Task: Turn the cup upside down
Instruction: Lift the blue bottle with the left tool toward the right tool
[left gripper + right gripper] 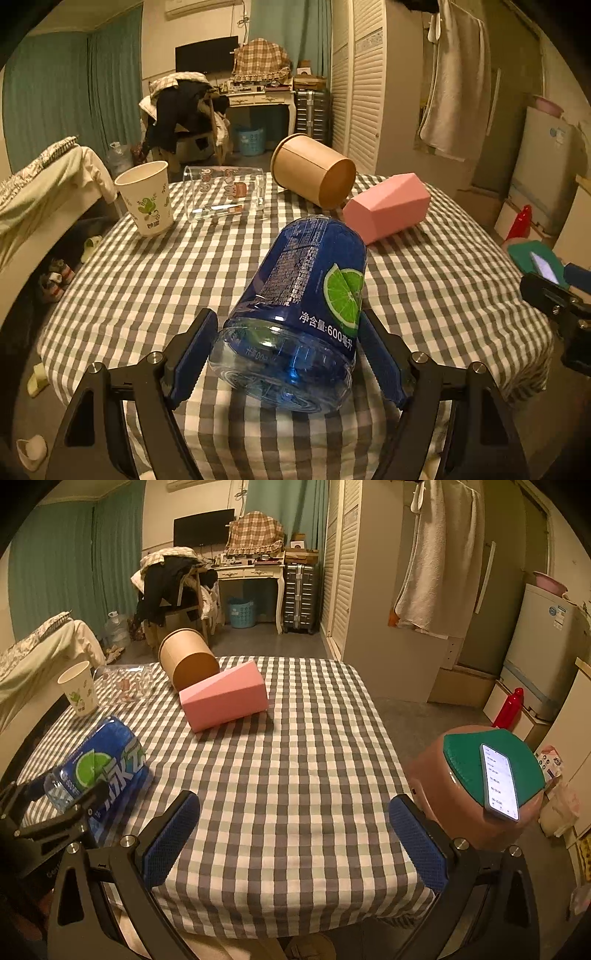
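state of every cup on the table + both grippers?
blue cup: on its side, between the left gripper's fingers
brown paper cup: on its side
pink cup: on its side
glass cup: on its side
white paper cup: upright, mouth up
left gripper: open, straddling the blue cup, pads not visibly pressing
right gripper: open, empty, over the checked tablecloth

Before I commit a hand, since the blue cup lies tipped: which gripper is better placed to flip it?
Left. The left gripper jaws stand open around the blue cup; the right gripper is open over bare tablecloth.
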`<state>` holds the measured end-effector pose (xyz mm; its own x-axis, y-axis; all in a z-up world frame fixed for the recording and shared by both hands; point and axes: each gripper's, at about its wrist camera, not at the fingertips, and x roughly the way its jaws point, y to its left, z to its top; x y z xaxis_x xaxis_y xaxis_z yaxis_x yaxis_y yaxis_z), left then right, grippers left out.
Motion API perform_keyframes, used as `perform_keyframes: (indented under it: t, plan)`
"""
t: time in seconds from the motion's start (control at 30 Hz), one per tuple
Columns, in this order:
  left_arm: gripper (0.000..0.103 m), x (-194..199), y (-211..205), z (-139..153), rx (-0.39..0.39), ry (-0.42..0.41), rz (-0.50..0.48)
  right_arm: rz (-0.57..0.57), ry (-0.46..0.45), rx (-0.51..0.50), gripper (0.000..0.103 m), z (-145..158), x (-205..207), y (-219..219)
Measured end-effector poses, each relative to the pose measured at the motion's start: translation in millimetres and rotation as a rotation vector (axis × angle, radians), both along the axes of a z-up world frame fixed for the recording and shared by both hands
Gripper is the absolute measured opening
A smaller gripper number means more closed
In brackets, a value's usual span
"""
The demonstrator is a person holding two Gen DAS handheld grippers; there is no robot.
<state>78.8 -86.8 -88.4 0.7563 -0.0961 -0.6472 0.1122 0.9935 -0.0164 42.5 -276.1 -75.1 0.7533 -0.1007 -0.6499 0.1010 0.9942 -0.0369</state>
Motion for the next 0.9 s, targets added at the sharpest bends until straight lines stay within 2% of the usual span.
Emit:
perform_keyframes:
  t: [0.07, 0.13, 0.37, 0.57, 0.63, 0.7, 0.77, 0.83, 0.9]
  plan:
    - [0.083, -1, 2, 2, -0.013, 0.0, -0.004, 0.003, 0.0, 0.001, 0.103, 0, -1, 1]
    - [0.096, -4, 4, 6, -0.025, -0.006, -0.01, 0.007, 0.0, -0.003, 0.103, 1, -1, 1]
    - [0.102, -12, 21, 40, -0.063, -0.045, -0.011, 0.048, -0.038, -0.042, 0.103, 21, -6, 8]
    - [0.103, -16, 61, 62, -0.045, -0.06, 0.094, 0.228, -0.045, -0.138, 0.103, 51, 2, 28]
    - [0.103, -18, 78, 63, -0.027, -0.06, 0.12, 0.326, -0.029, -0.232, 0.103, 59, 4, 47]
    - [0.103, -21, 95, 61, -0.009, -0.062, 0.156, 0.449, -0.034, -0.386, 0.103, 66, 4, 72]
    - [0.103, -25, 113, 55, 0.001, -0.054, 0.195, 0.58, -0.063, -0.569, 0.103, 68, 3, 96]
    - [0.103, -26, 128, 49, -0.005, -0.034, 0.23, 0.767, -0.083, -0.792, 0.103, 60, 1, 125]
    - [0.103, -27, 143, 42, -0.025, -0.011, 0.262, 0.929, -0.069, -0.92, 0.103, 48, 1, 145]
